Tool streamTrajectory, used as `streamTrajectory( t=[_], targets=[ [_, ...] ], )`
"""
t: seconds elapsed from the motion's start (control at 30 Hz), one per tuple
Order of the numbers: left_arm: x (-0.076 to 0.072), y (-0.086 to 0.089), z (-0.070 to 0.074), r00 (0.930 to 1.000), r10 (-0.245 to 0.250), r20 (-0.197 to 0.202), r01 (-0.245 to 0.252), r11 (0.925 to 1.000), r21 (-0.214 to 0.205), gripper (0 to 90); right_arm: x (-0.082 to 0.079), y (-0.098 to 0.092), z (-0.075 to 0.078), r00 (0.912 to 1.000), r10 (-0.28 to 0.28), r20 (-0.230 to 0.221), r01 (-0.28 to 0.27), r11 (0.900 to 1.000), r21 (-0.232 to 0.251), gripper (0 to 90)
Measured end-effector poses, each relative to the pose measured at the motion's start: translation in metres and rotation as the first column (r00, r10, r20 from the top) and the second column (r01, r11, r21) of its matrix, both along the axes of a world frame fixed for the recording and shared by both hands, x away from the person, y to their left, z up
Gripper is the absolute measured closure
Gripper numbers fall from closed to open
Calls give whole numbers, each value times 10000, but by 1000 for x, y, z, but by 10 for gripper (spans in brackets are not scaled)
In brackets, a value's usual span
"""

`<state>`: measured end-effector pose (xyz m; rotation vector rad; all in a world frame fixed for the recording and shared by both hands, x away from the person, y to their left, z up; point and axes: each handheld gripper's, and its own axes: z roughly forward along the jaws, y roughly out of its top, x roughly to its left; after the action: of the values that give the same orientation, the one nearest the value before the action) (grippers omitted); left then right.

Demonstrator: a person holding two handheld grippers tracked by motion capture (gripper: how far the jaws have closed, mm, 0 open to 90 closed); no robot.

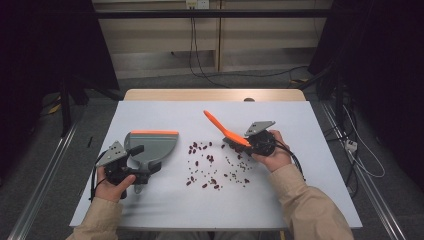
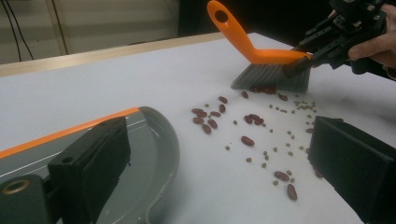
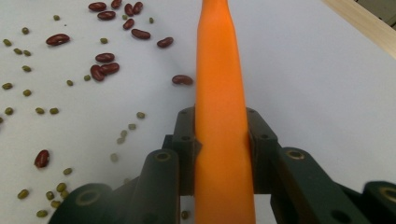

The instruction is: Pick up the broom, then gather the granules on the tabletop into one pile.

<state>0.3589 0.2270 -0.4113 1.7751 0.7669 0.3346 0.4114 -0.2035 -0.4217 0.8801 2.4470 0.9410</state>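
High view: we see the right gripper [image 1: 248, 141] in the person's right hand, holding the orange brush [image 1: 226, 130]. The brush handle sticks up & away to the left, bristles down by the red beans [image 1: 207, 167] spread mid-table. The left gripper [image 1: 136, 163] is at the grey dustpan [image 1: 152, 146], at its handle end. We can't tell from here how tight it grips. The dustpan lies flat on the white table [image 1: 280, 200], well left of the brush, w/ the beans between.

Left gripper view: we see two black jaws standing wide apart. The dustpan [image 2: 159, 154] rim sits by the left jaw; the beans [image 2: 252, 135] lie between the jaws, farther off. We can't tell if the pads press on anything. The brush [image 2: 261, 56] is far back, bristles touching the table.

Right gripper view: jaws are squeezed onto the brush handle [image 3: 220, 107], one each side. Small green beans [image 3: 28, 88] lie to the left.
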Motion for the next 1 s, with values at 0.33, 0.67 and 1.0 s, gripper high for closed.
streamTrajectory(
  t=[0.33,0.67,1.0],
  targets=[
    [0,0,0,10000,3,23,-3,10000,-37,57,-7,-1,2,9995,245,-203,-242,9996,149,709],
    [0,0,1,10000,53,32,-53,10000,-32,57,-8,-5,6,9996,156,-233,-149,9995,289,710],
    [0,1,1,10000,23,36,-23,10000,-39,57,6,-11,14,9993,-348,120,335,9951,934,710]
  ],
)
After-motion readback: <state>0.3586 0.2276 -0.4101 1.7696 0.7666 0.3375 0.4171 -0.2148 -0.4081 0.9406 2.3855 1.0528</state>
